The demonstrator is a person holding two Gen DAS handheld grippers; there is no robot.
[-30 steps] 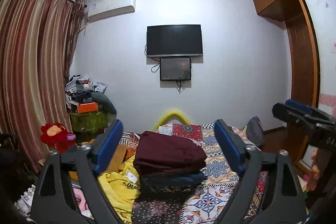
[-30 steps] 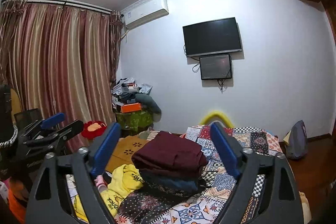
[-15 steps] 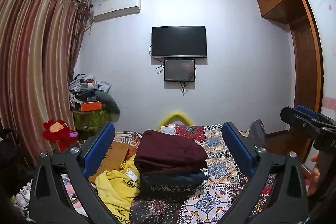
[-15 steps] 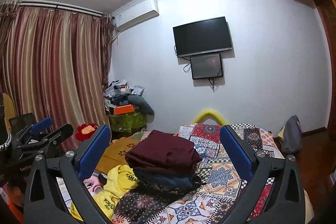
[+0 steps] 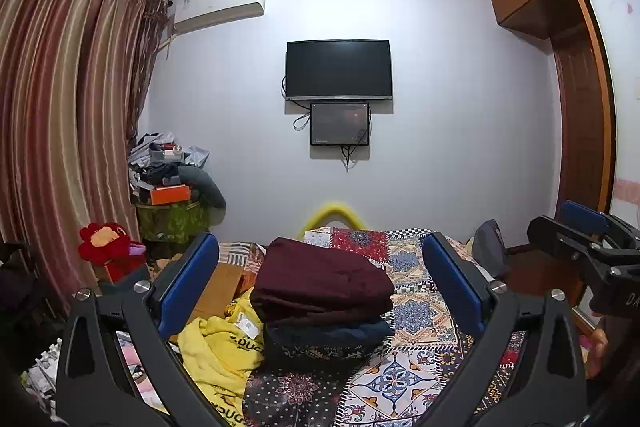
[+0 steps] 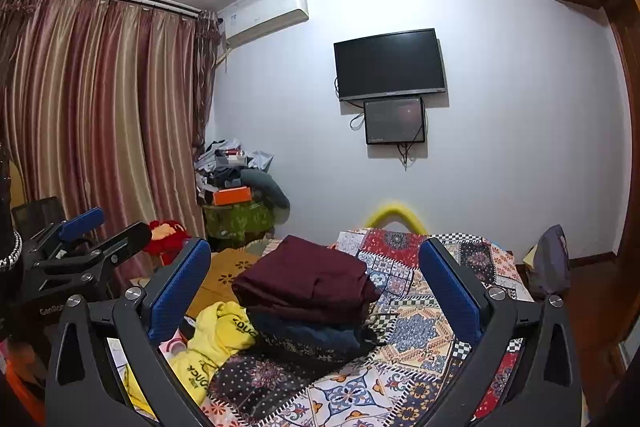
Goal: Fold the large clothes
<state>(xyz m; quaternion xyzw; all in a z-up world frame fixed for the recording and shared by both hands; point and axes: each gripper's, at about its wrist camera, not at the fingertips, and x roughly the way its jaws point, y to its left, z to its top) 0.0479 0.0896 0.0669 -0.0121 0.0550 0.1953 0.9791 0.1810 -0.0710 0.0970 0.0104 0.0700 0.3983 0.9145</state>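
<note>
Grippers, two of them, are what we hold, one in each hand, and both are raised in the air above the bed, well clear of the clothes. Our left gripper (image 5: 320, 281) has its two blue-padded fingers (image 5: 188, 283) spread wide with nothing between them. Our right gripper (image 6: 316, 279) is spread just as wide and is likewise holding nothing. Each gripper also appears at the edge of the other's camera view, and in those side glimpses we cannot tell how the jaws stand.

Framed between the fingers in both views is one neat stack of folded clothes (image 5: 324, 291). We count two folded garments in it: a dark maroon one (image 6: 308, 281) on top, squared into a thick rectangle with layered edges showing at the front, and a navy one (image 5: 332, 333) beneath it, slightly wider. The stack sits on the bed, near the middle of a patchwork quilt (image 5: 416, 315) patterned in red, blue, orange and white.

Just to the left of the stack lies one yellow garment (image 5: 216, 351), unfolded and crumpled, with dark lettering and a white tag showing.

Farther out, one black television (image 5: 338, 69) hangs on the far wall with one smaller screen (image 5: 340, 125) below it. One air conditioner (image 5: 220, 5) is mounted high on the wall, striped curtains (image 5: 60, 107) cover the left side, and one red plush toy (image 5: 106, 243) sits on the left near the curtains.
</note>
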